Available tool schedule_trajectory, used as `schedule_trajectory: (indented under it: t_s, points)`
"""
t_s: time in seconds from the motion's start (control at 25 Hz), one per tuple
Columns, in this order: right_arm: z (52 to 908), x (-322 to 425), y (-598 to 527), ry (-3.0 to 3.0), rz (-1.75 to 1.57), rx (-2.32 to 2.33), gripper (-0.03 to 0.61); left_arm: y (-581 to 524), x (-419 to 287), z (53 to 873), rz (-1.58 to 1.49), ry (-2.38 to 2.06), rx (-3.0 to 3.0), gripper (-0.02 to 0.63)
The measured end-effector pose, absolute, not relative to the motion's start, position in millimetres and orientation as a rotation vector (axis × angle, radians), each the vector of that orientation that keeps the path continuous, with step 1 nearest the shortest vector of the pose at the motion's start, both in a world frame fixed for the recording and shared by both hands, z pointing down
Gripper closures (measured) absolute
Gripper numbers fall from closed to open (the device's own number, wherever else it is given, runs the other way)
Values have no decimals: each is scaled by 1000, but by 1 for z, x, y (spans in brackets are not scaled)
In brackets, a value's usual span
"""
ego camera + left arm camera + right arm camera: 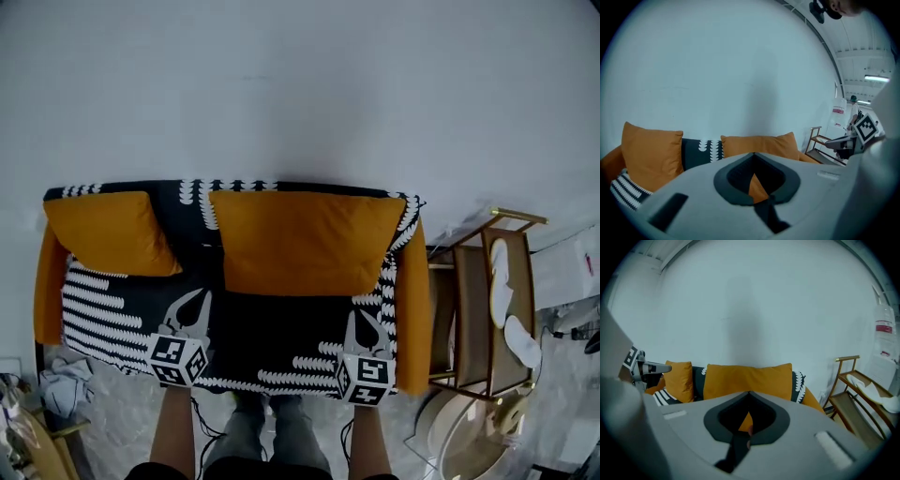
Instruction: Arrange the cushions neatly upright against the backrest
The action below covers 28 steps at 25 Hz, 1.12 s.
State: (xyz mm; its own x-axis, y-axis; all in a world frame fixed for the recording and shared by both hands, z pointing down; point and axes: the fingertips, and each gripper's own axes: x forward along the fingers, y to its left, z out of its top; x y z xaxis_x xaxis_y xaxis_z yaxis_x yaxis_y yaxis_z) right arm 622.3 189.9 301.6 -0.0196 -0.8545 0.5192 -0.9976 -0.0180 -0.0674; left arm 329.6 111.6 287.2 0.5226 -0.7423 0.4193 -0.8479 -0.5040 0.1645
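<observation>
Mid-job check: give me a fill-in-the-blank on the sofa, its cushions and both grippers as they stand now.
1. In the head view the large cushion stands to the ____ of the small cushion.
2. Both cushions are coloured ____.
3. The jaws of the left gripper and the right gripper are both ____, with nothing held.
4. The wooden rack stands beside the ____ end of the sofa in the head view.

Missing words: right; orange; shut; right
</observation>
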Motion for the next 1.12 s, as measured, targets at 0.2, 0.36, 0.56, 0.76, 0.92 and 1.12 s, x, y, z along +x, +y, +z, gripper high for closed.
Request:
schedule_trajectory:
  t_s: [0.2, 0.36, 0.56, 0.76, 0.92, 1.12]
  points:
    - [250, 604, 205, -2008, 579, 1948, 565, 132, 321, 237, 376, -1321, 2462, 615]
    - [210, 599, 222, -2031, 566, 1995, 565, 144, 314, 197, 350, -1336, 2503, 615]
    - [167, 593, 244, -2035, 524, 2038, 565, 160, 310, 152, 326, -1345, 2546, 615]
    - [127, 577, 258, -2070, 434, 2008, 566, 178, 302, 118, 298, -1347, 2596, 615]
    - [99, 561, 263, -2111, 378, 2019, 566, 190, 291, 89, 272, -1339, 2652, 615]
    - [72, 547, 266, -2160, 314, 2015, 566, 202, 272, 67, 206, -1337, 2655, 615]
